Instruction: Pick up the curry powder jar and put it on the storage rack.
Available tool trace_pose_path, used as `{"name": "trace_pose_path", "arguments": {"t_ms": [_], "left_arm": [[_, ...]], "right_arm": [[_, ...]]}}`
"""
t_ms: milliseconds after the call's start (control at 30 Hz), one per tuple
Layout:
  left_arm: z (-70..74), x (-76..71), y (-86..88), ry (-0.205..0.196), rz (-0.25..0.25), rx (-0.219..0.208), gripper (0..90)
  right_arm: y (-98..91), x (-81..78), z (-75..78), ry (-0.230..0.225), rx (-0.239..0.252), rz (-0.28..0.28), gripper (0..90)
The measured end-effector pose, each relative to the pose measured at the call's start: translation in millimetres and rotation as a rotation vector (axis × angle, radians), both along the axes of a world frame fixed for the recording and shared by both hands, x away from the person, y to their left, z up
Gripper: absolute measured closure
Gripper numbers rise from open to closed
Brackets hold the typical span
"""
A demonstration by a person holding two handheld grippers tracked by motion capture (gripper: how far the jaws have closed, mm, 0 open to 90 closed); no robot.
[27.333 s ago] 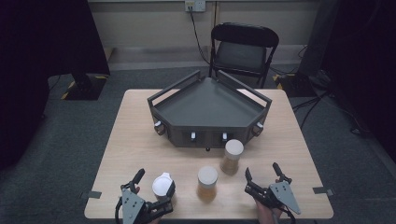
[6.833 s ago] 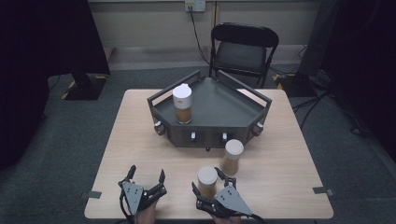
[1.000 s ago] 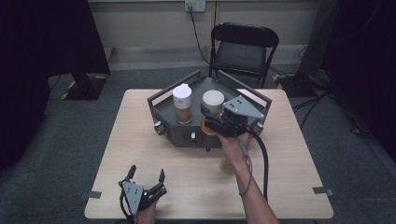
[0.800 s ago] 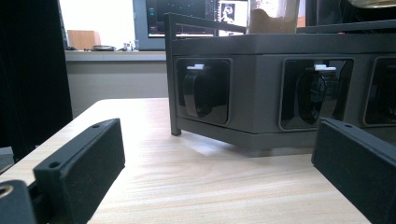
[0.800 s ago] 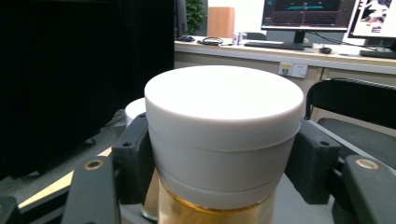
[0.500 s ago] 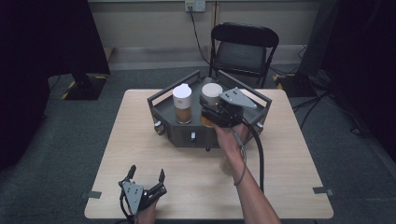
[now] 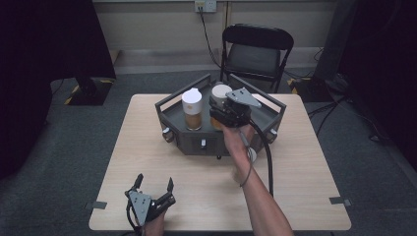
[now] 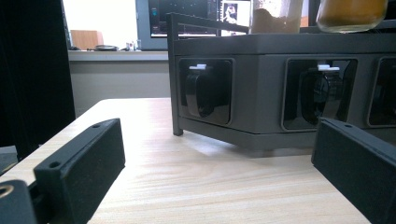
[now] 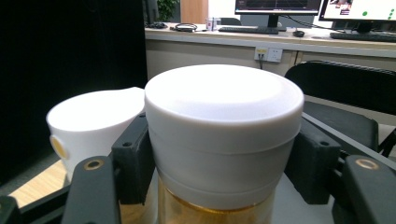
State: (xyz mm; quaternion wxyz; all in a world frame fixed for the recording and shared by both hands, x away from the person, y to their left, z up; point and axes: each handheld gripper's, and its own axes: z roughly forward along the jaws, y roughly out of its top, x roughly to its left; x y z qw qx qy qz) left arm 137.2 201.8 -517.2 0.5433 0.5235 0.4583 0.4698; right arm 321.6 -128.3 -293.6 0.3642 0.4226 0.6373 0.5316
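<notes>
Over the dark tray, the right tongs are clamped on a white-lidded jar beside another jar; next, lower and release. Left tongs rest apart on the tabletop.

1. The right gripper is black, with a grey three-cornered plate on top.
2. A black cable trails along the bare forearm.
3. The left gripper has brass screws and blocky black jaws.
</notes>
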Motion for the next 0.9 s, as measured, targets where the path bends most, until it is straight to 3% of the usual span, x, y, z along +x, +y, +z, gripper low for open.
{"name": "trace_pose_path", "arguments": {"t_ms": [567,900], "left_arm": [[0.0,0.0,0.4,0.0,-0.002,0.001,2.2],[0.1,0.1,-0.2,0.0,0.001,0.001,2.2]], "right_arm": [[7.0,11.1,-9.7,0.026,-0.034,-0.018,33.6],[4.2,11.9,-14.2,0.033,-0.023,-0.025,33.5]]}}
